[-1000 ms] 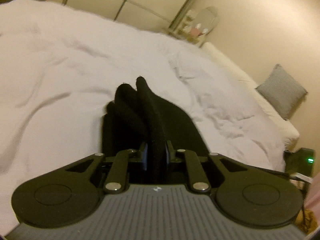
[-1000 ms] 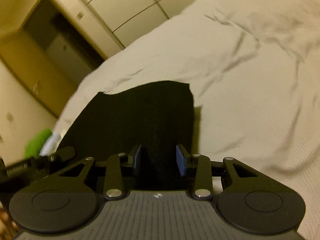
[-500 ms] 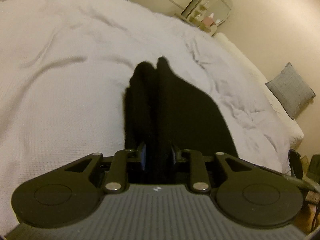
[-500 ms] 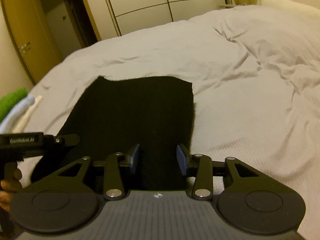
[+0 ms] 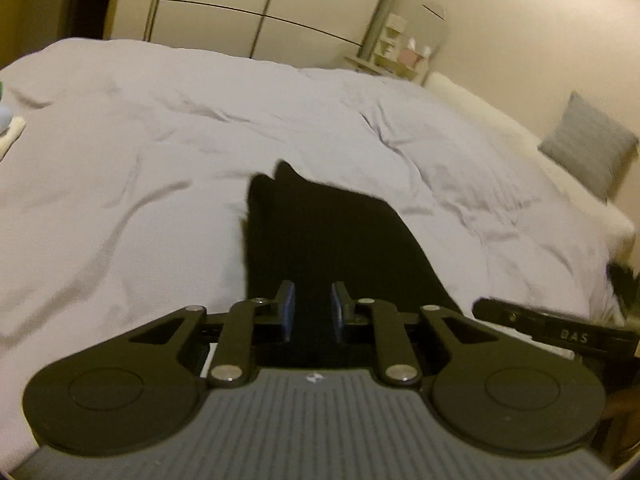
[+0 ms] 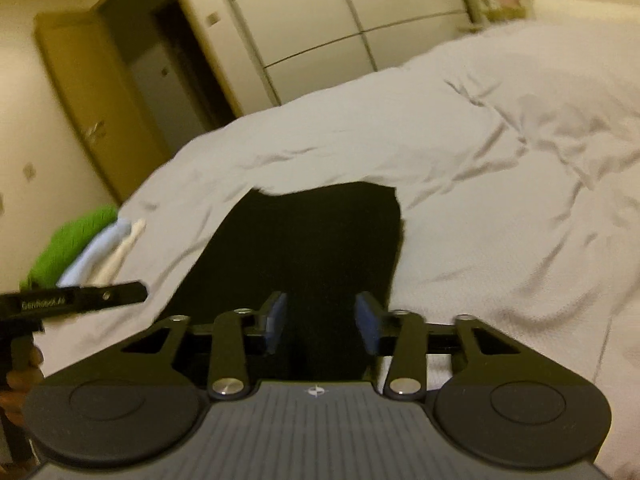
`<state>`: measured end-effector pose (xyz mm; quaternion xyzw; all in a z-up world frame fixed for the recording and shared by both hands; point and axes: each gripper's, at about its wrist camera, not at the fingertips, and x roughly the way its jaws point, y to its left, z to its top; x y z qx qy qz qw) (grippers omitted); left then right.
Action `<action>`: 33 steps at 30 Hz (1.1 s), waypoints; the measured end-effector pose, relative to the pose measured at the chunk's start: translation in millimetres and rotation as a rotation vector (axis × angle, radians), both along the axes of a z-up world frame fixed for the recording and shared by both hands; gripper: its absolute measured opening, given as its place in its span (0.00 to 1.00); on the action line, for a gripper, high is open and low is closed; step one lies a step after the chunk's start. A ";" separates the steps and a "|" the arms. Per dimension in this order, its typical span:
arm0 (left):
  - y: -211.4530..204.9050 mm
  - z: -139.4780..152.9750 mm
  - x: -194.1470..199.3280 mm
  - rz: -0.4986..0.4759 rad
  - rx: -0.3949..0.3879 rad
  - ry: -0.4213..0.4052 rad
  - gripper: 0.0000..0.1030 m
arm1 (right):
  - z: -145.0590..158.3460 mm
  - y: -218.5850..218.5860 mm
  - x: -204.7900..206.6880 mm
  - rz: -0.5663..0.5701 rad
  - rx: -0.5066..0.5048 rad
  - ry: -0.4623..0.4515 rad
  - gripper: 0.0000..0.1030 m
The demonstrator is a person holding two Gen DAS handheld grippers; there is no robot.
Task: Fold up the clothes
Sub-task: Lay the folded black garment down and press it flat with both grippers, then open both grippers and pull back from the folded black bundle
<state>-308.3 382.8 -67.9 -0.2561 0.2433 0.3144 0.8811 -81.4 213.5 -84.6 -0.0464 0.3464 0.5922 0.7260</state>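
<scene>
Black garment (image 5: 328,240) flat on bed (image 5: 140,152), edges exposed

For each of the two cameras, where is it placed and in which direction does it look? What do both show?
Left wrist: sits on the left gripper, looks along its open jaws over the black cloth and white bed toward a grey pillow; the right gripper's tip shows at the right edge.
Right wrist: sits on the right gripper, jaws open, looks over the cloth toward a doorway and stacked clothes; the left gripper and a hand show at left.
Shared: cloth, bed, wardrobe.
</scene>
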 end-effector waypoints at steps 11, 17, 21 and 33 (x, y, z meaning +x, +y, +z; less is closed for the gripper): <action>-15.0 -31.6 24.7 0.103 -0.057 0.189 0.04 | -24.9 8.0 -24.1 0.055 -0.133 -0.096 0.10; -56.0 -1.0 24.0 0.168 -0.038 0.248 0.10 | -6.8 -16.7 -18.3 0.015 -0.132 -0.043 0.64; -84.2 5.6 27.8 0.197 -0.030 0.323 0.18 | -7.9 -33.3 -16.4 -0.017 -0.182 -0.023 0.71; -151.4 35.9 27.3 0.214 0.078 0.370 0.33 | 21.7 -85.0 -19.2 -0.075 -0.150 -0.012 0.87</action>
